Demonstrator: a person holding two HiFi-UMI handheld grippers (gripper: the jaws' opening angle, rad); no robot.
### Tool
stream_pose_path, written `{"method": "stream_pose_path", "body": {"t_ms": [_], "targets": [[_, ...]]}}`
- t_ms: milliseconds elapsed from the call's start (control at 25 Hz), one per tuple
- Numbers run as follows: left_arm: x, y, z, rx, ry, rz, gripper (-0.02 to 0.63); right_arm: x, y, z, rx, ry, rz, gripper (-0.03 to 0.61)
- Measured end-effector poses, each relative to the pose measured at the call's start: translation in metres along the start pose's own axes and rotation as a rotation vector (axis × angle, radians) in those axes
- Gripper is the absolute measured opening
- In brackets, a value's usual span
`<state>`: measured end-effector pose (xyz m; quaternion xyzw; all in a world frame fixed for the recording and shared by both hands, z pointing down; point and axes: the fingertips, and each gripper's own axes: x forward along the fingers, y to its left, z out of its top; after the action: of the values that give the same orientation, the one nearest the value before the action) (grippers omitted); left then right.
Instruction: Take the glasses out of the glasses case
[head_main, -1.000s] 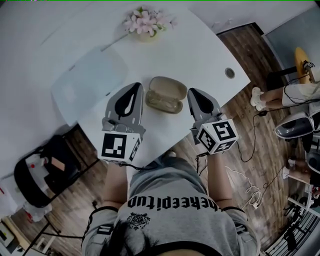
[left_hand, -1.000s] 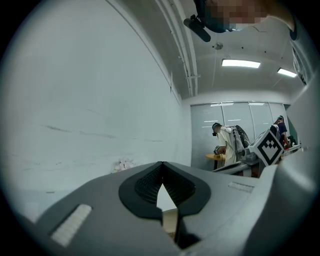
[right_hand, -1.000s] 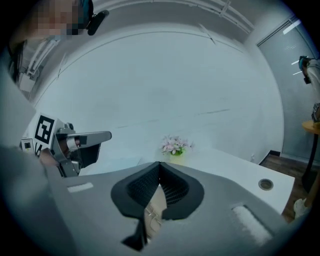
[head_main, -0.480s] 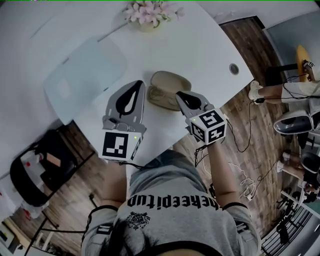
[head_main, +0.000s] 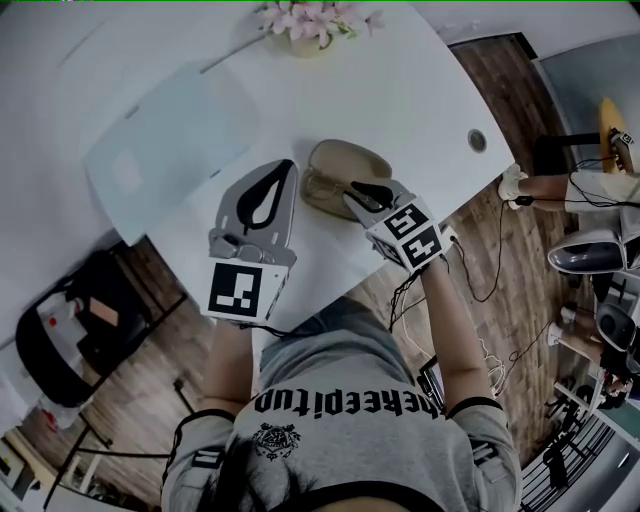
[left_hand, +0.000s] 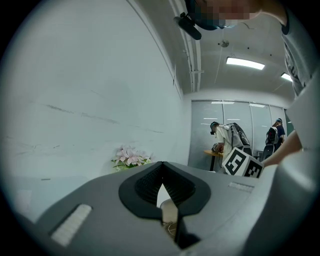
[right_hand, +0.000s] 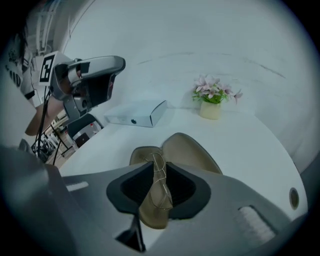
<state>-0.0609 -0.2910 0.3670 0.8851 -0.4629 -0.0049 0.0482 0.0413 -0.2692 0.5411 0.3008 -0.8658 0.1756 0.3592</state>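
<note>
The tan glasses case (head_main: 345, 160) lies open on the white table (head_main: 400, 90), lid (right_hand: 190, 150) tipped back. Thin gold wire glasses (right_hand: 159, 185) sit in its near half. My right gripper (head_main: 356, 190) reaches over that near half from the right. In the right gripper view its jaws (right_hand: 160, 164) are drawn close around the wire frame, with tan case showing in the narrow gap. My left gripper (head_main: 288, 165) rests on the table just left of the case, shut and holding nothing; its tips (left_hand: 162, 164) meet.
A pot of pink flowers (head_main: 315, 25) stands at the table's far side. A flat white box (head_main: 165, 150) lies at the far left. A cable hole (head_main: 477, 140) sits near the table's right edge. Chairs and seated people are on the wooden floor at right (head_main: 560, 185).
My right gripper has swung left from beside the case to over its near half, closing around the glasses. The left gripper has stayed in place.
</note>
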Motion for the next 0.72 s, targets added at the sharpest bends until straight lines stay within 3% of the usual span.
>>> {"method": "stream_pose_path", "body": {"t_ms": [320, 720], "targets": [[-0.002, 0.006, -0.008, -0.021, 0.017, 0.012, 0.018, 0.024, 0.001, -0.014, -0.157, 0.166, 0.083, 0.103], [-0.007, 0.01, -0.014, -0.033, 0.029, 0.022, 0.02, 0.044, 0.002, -0.022, -0.261, 0.305, 0.164, 0.104]]}}
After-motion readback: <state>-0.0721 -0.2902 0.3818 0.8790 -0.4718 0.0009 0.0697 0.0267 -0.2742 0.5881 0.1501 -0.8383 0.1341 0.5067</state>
